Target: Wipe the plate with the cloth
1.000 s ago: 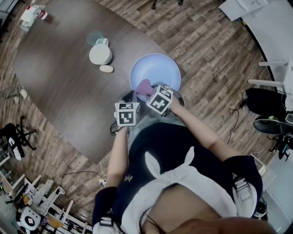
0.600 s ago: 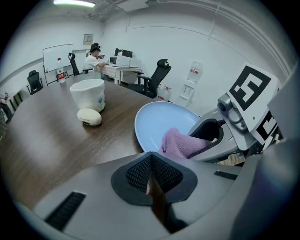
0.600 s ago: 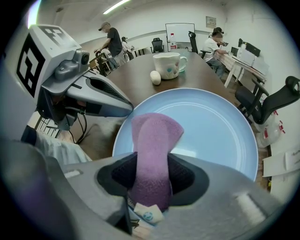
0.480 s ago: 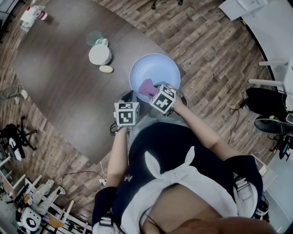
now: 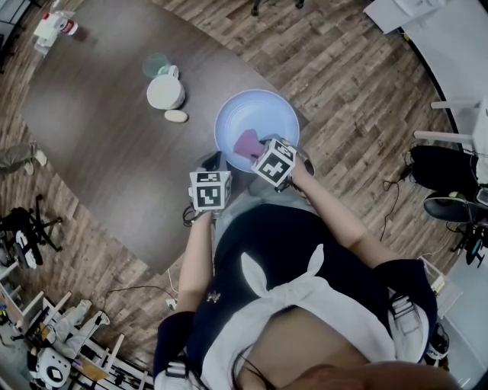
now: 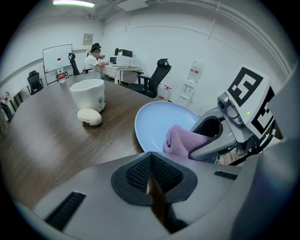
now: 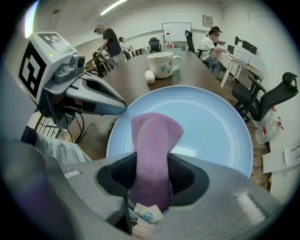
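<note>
A light blue plate [image 5: 267, 114] is at the near edge of the dark table [image 5: 107, 129]. My left gripper [image 5: 216, 162] meets the plate's near left rim, and its jaws are closed on that rim [image 6: 140, 140]. My right gripper [image 5: 256, 150] is shut on a folded purple cloth [image 7: 152, 136], which sticks out past the jaws onto the plate's near half [image 7: 211, 126]. In the left gripper view the cloth [image 6: 180, 140] lies against the plate's inside, clamped by the right gripper [image 6: 193, 151]. The right gripper view shows the left gripper [image 7: 123, 107] at the plate's left rim.
A white mug [image 5: 166, 91] and a small white oval object [image 5: 176, 116] sit on the table to the plate's far left. A bottle [image 5: 57, 23] stands at the table's far corner. Office chairs [image 6: 154, 79] and people at desks are beyond the table.
My right gripper and the cloth have shifted a little to the right across the plate. The left gripper has stayed at the rim.
</note>
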`<state>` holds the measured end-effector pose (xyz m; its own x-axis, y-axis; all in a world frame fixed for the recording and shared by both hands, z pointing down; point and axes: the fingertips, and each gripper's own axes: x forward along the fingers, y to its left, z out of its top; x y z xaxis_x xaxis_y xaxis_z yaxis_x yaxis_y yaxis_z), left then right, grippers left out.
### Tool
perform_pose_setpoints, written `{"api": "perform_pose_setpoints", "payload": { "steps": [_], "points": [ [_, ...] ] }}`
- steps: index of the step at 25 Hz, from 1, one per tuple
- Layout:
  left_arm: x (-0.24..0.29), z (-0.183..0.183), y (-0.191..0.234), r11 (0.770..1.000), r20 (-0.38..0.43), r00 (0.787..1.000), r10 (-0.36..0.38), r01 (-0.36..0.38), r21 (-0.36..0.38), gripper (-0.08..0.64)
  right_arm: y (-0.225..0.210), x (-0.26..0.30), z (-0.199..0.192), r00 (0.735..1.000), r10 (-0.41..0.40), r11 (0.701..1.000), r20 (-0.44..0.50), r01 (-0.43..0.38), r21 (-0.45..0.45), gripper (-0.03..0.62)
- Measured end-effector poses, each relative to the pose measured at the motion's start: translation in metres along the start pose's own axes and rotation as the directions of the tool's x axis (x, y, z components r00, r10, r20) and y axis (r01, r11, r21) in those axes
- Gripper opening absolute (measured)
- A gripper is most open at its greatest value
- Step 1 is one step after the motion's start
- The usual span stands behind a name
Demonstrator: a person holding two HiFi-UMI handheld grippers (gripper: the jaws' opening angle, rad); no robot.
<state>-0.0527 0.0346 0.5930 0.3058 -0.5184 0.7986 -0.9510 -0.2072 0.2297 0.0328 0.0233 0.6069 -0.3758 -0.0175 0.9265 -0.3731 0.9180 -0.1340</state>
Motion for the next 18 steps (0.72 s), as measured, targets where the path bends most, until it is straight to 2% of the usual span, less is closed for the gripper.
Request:
{"api": "perform_pose_setpoints", "payload": {
  "steps": [18],
  "points": [
    [0.001, -0.004, 0.004, 1.000, -0.018, 1.000, 0.009, -0.010, -0.008, 0.005, -0.029, -0.005, -0.008, 0.999, -0.034, 0.998, -0.003, 0.034, 0.053, 0.187]
  ]
}}
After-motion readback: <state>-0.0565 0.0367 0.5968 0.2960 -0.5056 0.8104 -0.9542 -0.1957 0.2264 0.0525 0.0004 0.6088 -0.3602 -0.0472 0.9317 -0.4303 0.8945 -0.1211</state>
